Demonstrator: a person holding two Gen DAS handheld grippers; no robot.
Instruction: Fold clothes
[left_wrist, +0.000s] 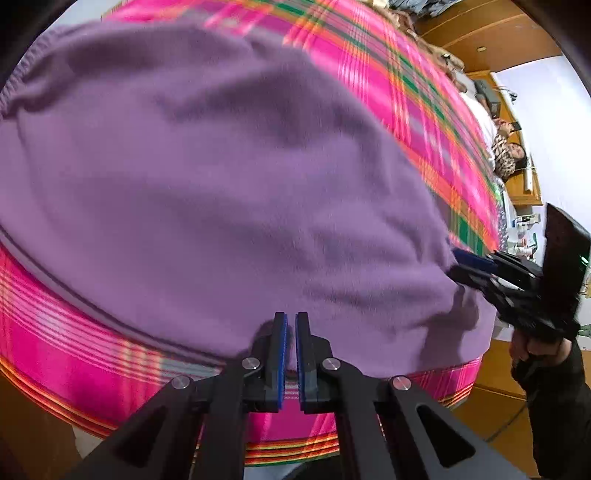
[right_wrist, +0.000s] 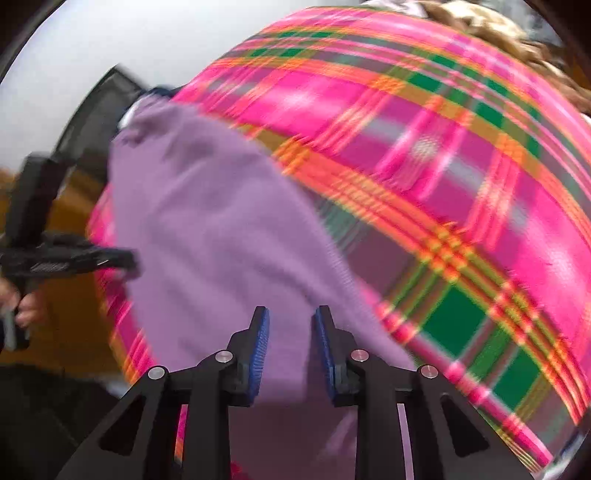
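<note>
A purple garment (left_wrist: 221, 177) lies spread flat on a bed covered with a pink plaid sheet (left_wrist: 388, 66). Low in the left wrist view, my left gripper (left_wrist: 291, 321) hangs over the garment's near edge, its jaws shut with no cloth visibly pinched. My right gripper (left_wrist: 458, 266) comes in from the right, fingertips at the garment's right edge. In the right wrist view the right gripper (right_wrist: 291, 321) stands open above the purple garment (right_wrist: 221, 229), with nothing between its blue pads (right_wrist: 260, 339). The left gripper (right_wrist: 125, 258) shows at the left, at the cloth's far edge. Both views are motion-blurred.
A person (left_wrist: 506, 151) lies at the far right of the bed beside wooden furniture (left_wrist: 498, 40). A brown patterned blanket (right_wrist: 491, 22) sits at the bed's far end. A dark object (right_wrist: 99, 110) stands beyond the bed's left side. The sheet's near edge (left_wrist: 295, 448) drops to a wooden floor.
</note>
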